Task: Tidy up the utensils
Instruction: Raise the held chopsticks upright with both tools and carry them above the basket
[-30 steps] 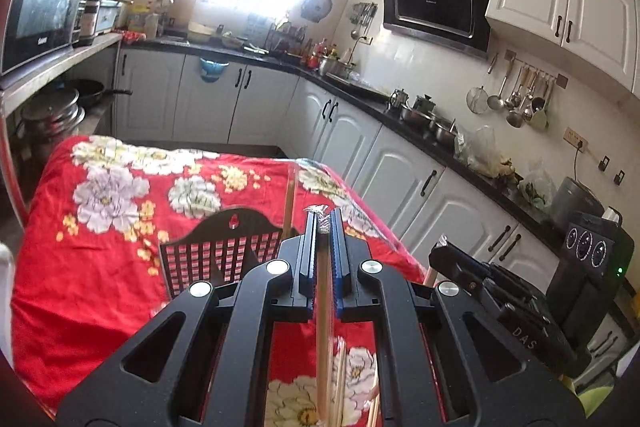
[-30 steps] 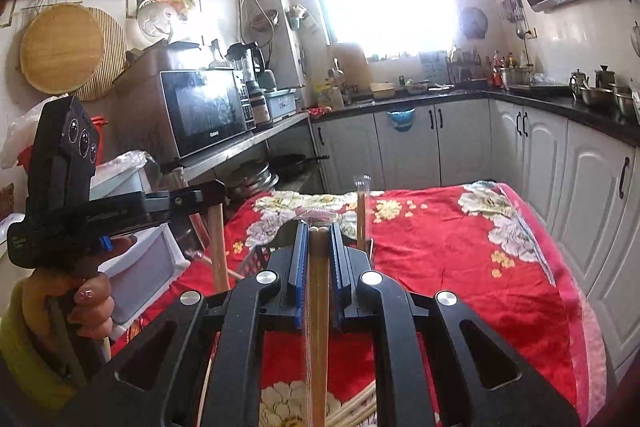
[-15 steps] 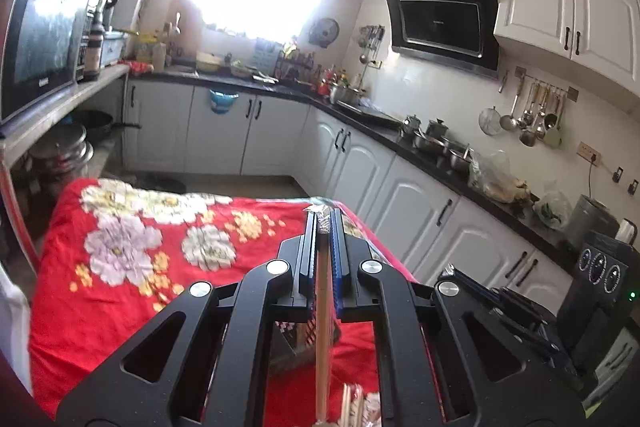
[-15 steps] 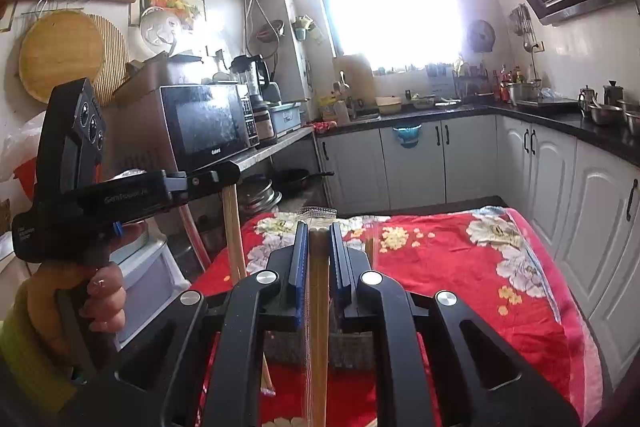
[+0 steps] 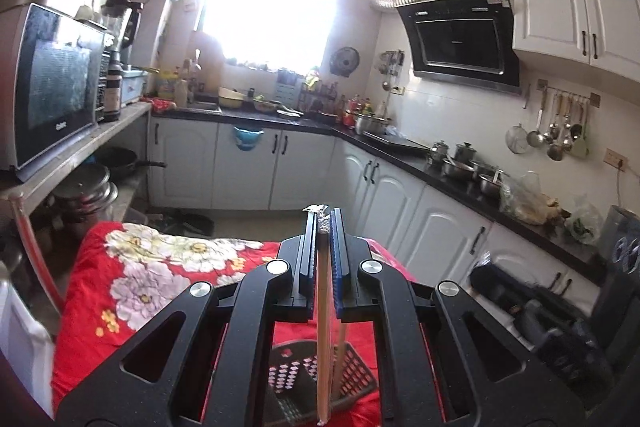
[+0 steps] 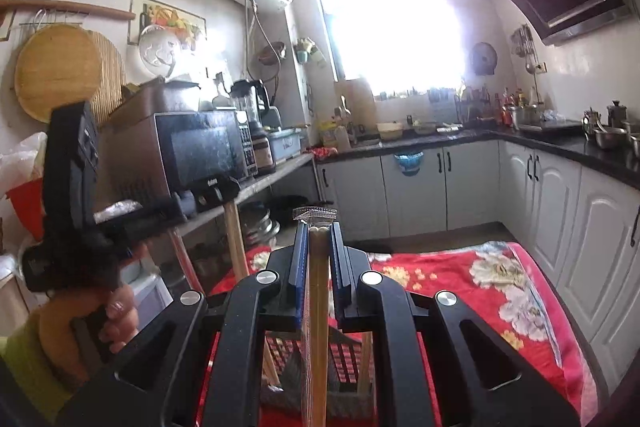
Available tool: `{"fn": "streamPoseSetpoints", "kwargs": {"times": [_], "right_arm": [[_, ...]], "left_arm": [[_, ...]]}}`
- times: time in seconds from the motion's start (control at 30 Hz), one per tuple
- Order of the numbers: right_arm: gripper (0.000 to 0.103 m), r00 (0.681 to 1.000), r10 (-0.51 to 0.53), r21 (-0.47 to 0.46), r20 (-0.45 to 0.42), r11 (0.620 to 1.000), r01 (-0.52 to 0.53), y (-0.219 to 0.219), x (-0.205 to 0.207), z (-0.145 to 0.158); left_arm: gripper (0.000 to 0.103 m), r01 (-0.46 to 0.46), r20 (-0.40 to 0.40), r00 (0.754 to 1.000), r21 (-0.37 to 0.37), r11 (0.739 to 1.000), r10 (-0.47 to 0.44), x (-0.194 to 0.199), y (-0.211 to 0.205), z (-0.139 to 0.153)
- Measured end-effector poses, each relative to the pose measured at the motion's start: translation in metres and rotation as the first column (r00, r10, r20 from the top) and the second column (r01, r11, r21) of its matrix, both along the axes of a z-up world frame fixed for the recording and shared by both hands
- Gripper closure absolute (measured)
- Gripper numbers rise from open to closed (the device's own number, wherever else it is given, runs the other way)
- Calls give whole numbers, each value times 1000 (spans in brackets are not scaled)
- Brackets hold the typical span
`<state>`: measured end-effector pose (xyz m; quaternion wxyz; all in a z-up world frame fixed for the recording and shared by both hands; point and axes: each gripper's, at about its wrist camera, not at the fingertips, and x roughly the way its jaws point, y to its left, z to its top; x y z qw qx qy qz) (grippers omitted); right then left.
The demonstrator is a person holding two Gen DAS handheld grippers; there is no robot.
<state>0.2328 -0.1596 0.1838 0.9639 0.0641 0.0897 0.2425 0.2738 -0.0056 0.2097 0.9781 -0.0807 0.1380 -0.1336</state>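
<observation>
Both tongs are pressed together, each pinching wrapped wooden chopsticks that hang straight down through the closed jaws. Seen from its own camera, the left gripper (image 5: 323, 227) holds a slim pale wooden chopstick in a clear sleeve (image 5: 322, 347), its long axis upright, lower tip pointing into the dark latticed plastic utensil basket (image 5: 356, 371) directly beneath. Seen from the other camera, the right gripper (image 6: 318, 233) clamps a thicker wrapped bundle of brown wooden chopsticks (image 6: 316, 339), also upright, above that basket (image 6: 344, 351). The basket sits on a red flowered tablecloth (image 5: 100, 303). Neither bundle looks clearly nearer; both hang just over the basket, so the coming move probably turns on lowering straight down.
</observation>
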Motion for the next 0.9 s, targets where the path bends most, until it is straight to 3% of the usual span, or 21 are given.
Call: {"fn": "streamPoseSetpoints", "kwargs": {"times": [0.4, 0.9], "right_arm": [[92, 994, -35, -12, 102, 999, 36, 14, 25, 15], [92, 990, -69, -21, 127, 997, 72, 18, 49, -29]], "left_arm": [[100, -89, 59, 994, 26, 996, 87, 14, -7, -18], [100, -93, 39, 995, 31, 995, 92, 21, -12, -57]]}}
